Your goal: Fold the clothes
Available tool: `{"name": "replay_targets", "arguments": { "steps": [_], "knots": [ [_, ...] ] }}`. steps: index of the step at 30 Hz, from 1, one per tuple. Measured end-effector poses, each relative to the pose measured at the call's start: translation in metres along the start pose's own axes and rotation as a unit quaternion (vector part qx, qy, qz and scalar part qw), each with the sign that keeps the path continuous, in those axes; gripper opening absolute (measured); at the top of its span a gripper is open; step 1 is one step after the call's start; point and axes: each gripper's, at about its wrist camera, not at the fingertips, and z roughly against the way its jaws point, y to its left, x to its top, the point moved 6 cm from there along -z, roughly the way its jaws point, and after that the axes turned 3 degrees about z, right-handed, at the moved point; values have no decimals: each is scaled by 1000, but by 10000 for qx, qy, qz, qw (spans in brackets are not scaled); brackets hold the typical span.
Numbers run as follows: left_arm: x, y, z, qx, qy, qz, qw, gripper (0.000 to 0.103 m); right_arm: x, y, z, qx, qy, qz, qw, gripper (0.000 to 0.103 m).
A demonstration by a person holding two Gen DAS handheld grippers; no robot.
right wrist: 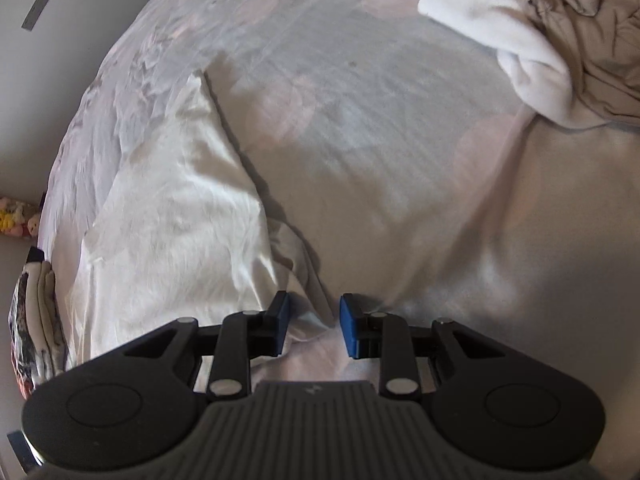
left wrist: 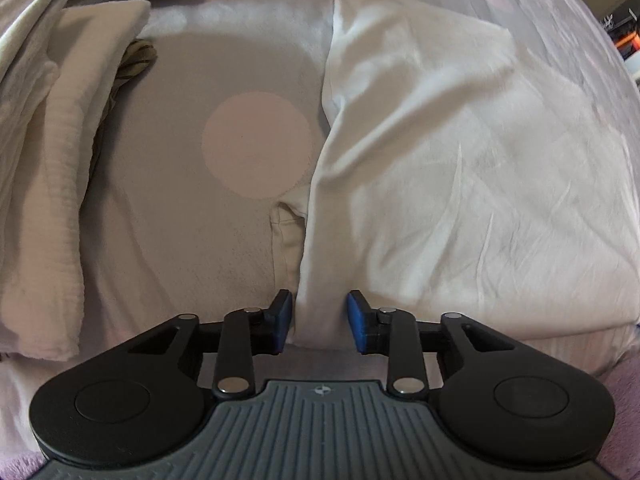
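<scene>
A white satin garment (left wrist: 460,184) lies spread on the bed; it also shows in the right wrist view (right wrist: 172,216). My left gripper (left wrist: 319,320) is open, its blue pads on either side of a raised fold at the garment's near left edge. My right gripper (right wrist: 311,326) is open over the garment's near right corner, with loose cloth lying between the pads.
The bedsheet (left wrist: 256,144) is grey-lilac with pink dots. Folded cream cloth (left wrist: 68,184) and a striped item (left wrist: 132,64) lie at the left. A heap of white and beige clothes (right wrist: 560,32) sits at the far right. A bag (right wrist: 32,320) stands beside the bed edge.
</scene>
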Motion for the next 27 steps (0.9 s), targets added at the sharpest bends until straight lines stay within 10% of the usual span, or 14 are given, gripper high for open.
{"name": "replay_targets", "arguments": {
  "steps": [2, 15, 18, 21, 27],
  "knots": [
    [0, -5, -3, 198, 75, -334, 9992, 10, -1, 2, -6, -149, 126, 272, 9994, 6],
    [-2, 12, 13, 275, 130, -334, 9990, 16, -1, 3, 5, -846, 102, 1053, 9908, 6],
    [2, 20, 28, 332, -193, -185, 9991, 19, 6, 2, 17, -1036, -93, 1220, 9871, 13],
    [11, 27, 44, 159, -635, -22, 9979, 19, 21, 10, 25, -423, -334, 1090, 9926, 45],
    [55, 15, 51, -30, -1501, 105, 9886, 24, 59, 60, 2, -68, -674, 1662, 9838, 47]
  ]
}}
